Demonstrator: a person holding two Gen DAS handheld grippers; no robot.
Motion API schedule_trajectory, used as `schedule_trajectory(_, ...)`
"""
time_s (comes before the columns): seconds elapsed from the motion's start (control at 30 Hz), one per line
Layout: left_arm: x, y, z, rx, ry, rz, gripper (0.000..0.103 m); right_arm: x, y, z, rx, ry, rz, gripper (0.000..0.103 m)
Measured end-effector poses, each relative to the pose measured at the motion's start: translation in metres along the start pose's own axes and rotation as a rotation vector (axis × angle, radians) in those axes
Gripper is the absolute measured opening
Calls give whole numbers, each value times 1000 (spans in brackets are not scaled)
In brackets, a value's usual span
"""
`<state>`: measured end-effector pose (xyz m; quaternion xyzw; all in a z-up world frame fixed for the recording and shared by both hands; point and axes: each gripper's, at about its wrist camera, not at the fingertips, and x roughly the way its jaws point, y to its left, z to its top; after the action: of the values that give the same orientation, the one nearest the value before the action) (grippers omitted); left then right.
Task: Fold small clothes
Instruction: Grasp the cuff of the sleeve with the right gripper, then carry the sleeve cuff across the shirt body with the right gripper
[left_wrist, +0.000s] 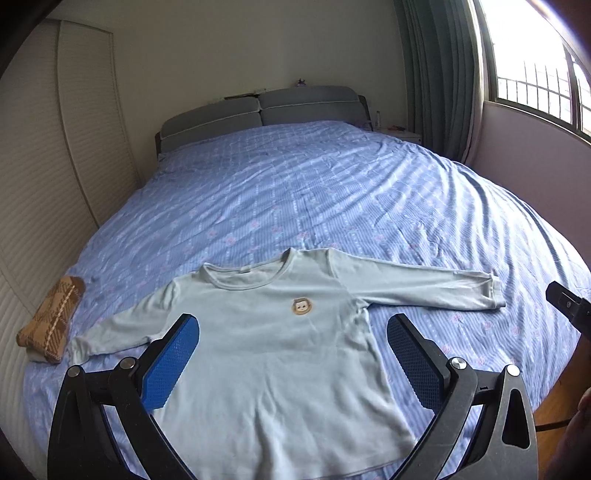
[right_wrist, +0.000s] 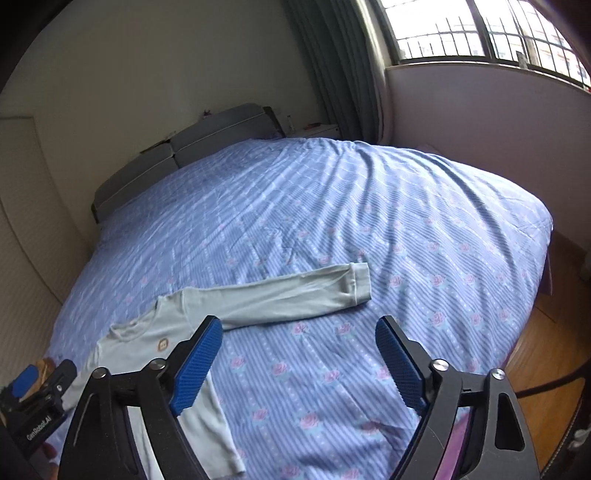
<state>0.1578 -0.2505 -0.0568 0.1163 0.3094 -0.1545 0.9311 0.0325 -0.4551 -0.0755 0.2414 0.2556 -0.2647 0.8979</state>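
Note:
A small light-blue long-sleeved shirt (left_wrist: 280, 343) with a round monkey badge lies flat, face up, on the bed (left_wrist: 314, 192), both sleeves spread out. My left gripper (left_wrist: 293, 332) is open and empty, hovering above the shirt's body. My right gripper (right_wrist: 299, 336) is open and empty, above the bedspread just right of the shirt (right_wrist: 155, 332), near its right sleeve (right_wrist: 280, 291). The right gripper's edge shows in the left wrist view (left_wrist: 569, 306). The left gripper shows at the lower left of the right wrist view (right_wrist: 40, 398).
A folded brown plaid cloth (left_wrist: 51, 325) lies at the bed's left edge. A grey headboard (left_wrist: 258, 107) and a white nightstand (left_wrist: 399, 133) stand at the far end. A louvred wardrobe (left_wrist: 55, 166) stands left; a window wall and wood floor (right_wrist: 546, 354) lie right.

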Motion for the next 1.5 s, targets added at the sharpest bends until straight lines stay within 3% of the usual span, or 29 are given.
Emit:
schedule_trajectory(0.37,91,-65,14,23,27,-14,103,109,-71,4,283,90,26,43)
schedule_trajectory(0.53,118,-73,17,15,47,-3,103,145,-84,-2,360,113,23,39)
schedule_trajectory(0.8,137,-76,11,14,72,4,103,188,-107,-14,481,167,-3,34)
schedule_trajectory(0.97,135,-69,10,7,73,9,103,203,-119,-10,532,151,37,11)
schedule_trajectory(1.23,110,-28,13,-44,47,36,103,177,-86,21,403,51,79,9)
schedule_trajectory(1.5,80,56,11,-145,28,109,103,157,8,54,211,-5,223,9)
